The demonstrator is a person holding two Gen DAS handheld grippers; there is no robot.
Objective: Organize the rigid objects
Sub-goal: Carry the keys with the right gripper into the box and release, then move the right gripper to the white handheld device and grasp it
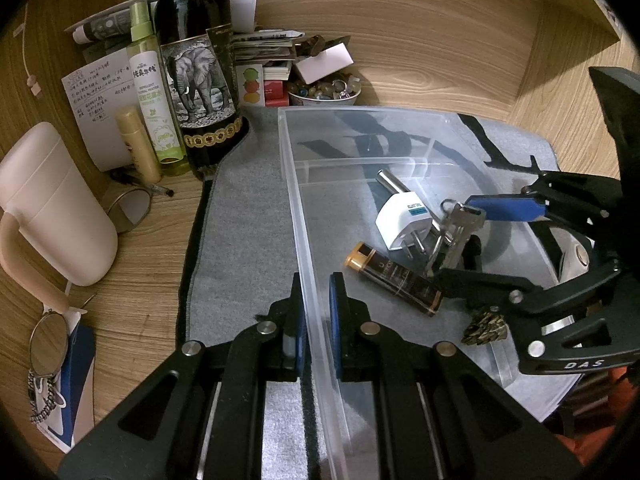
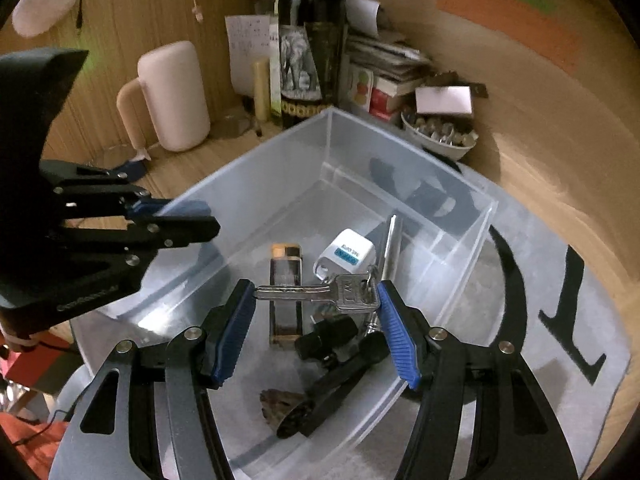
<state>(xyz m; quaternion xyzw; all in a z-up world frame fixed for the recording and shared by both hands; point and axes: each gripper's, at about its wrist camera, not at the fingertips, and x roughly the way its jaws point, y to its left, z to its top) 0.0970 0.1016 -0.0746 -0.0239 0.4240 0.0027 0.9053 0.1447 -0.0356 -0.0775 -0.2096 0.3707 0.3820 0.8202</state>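
Observation:
A clear plastic bin [image 1: 296, 216] [image 2: 256, 184] sits on a grey mat. Inside lie a white plug adapter [image 1: 402, 220] [image 2: 346, 256], a dark lighter with a gold top [image 1: 394, 276] [image 2: 285, 292], a metal rod [image 1: 394, 184], a black tool [image 2: 340, 372] and a brown patterned piece [image 1: 486, 326] [image 2: 278, 402]. My left gripper [image 1: 318, 320] [image 2: 192, 220] is shut on the bin's left wall. My right gripper [image 2: 316, 300] [image 1: 468, 240] is over the bin, jaws wide, with a bunch of keys [image 2: 340, 294] [image 1: 456, 232] spanning between its fingertips.
On the wooden desk at the back stand a dark wine bottle [image 1: 198, 76], a green spray bottle [image 1: 154, 92], a cream tube [image 1: 138, 144], a bowl of small stones [image 1: 324, 92] and stacked papers. A pink-white jug [image 1: 52, 208] and a small mirror [image 1: 48, 344] lie left.

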